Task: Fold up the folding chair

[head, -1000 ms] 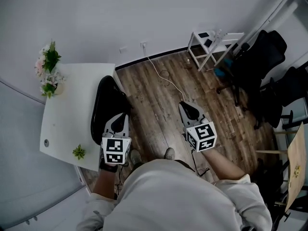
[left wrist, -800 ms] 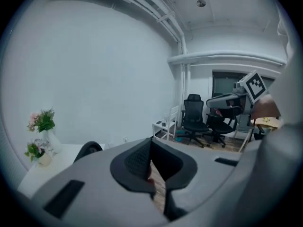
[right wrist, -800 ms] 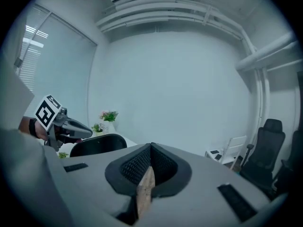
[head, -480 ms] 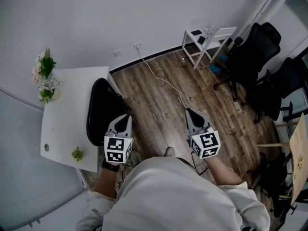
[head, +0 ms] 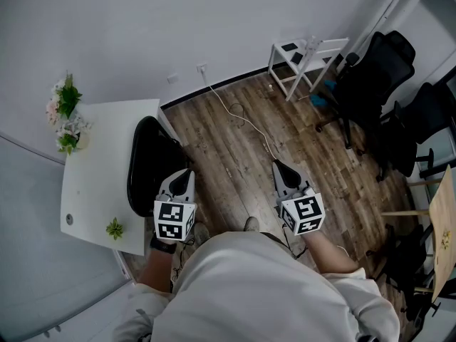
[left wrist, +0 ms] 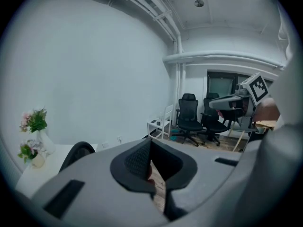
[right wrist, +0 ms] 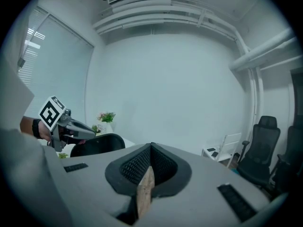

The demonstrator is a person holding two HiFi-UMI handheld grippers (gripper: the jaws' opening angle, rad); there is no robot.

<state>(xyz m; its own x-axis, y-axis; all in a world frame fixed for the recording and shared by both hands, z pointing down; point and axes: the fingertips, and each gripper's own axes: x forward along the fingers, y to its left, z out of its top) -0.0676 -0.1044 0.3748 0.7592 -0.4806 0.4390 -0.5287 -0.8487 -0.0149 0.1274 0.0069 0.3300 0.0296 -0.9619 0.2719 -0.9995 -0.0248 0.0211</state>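
Observation:
A small white chair [head: 306, 59] stands by the far wall, with small items on its seat; it also shows as the white chair [left wrist: 160, 124] and white chair [right wrist: 222, 150]. A black round-backed chair [head: 146, 166] is tucked against the white table [head: 100, 169]. My left gripper [head: 183, 174] hovers over the floor next to the black chair, jaws shut and nothing in them. My right gripper [head: 276, 166] hangs over the wooden floor, also shut and empty, well short of the white chair. Each gripper view shows closed pads: left gripper [left wrist: 150, 150], right gripper [right wrist: 150, 148].
Black office chairs [head: 377, 77] crowd the right side. A white cable [head: 242, 120] runs across the floor from the wall socket. Flowers [head: 68, 112] and a small plant [head: 114, 227] sit on the table. A wooden board [head: 442, 241] leans at the right edge.
The head view has swung slightly, and the right gripper has drawn back a little toward my body. Nothing has visibly moved in the last half second.

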